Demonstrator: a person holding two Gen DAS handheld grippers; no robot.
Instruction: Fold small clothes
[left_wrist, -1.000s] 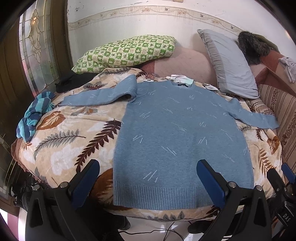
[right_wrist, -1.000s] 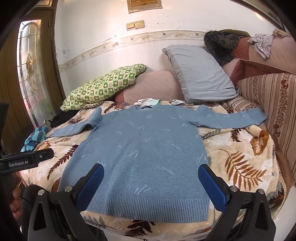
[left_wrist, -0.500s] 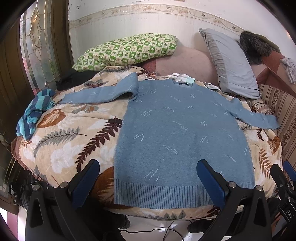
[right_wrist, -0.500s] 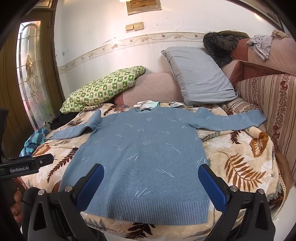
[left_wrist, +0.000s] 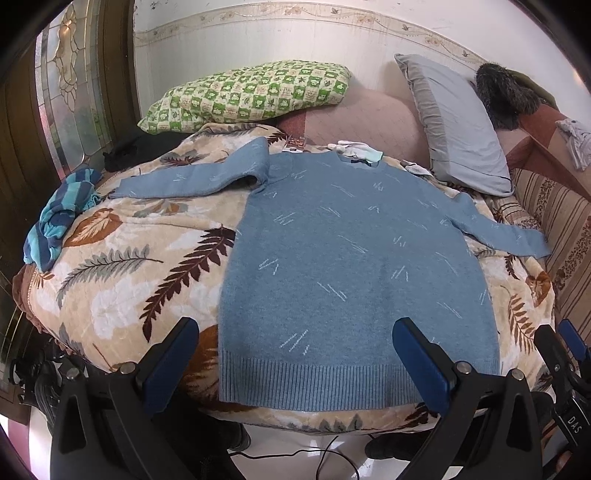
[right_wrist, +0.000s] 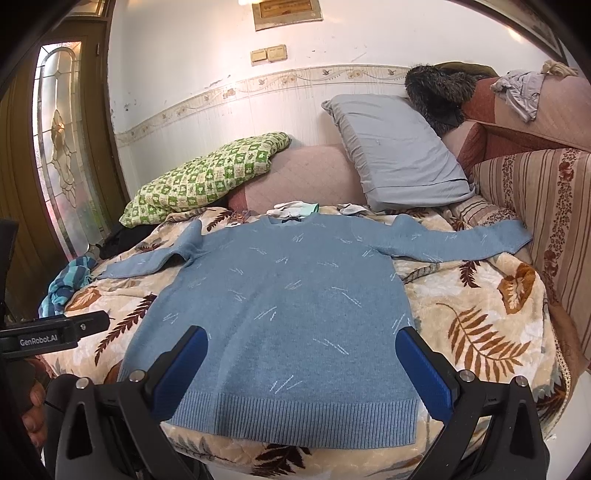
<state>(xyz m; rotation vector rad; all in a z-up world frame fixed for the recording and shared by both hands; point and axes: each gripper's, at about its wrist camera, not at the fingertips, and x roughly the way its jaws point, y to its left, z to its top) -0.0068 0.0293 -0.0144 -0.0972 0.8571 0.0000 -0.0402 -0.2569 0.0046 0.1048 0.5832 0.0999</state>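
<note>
Tools first: the left tool (left_wrist: 291, 354) and right tool (right_wrist: 301, 363) both hover with fingers spread apart, gripping nothing, near the ribbed hem of the blue sweater (left_wrist: 343, 258). It lies flat on the leaf-print blanket (left_wrist: 122, 280), sleeves out to both sides; no fold looks made, so all the folding is left.

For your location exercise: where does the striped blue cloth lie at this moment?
In both wrist views the striped blue cloth lies bunched at the leaf-print blanket's left edge, past the blue sweater's left sleeve cuff.
</note>
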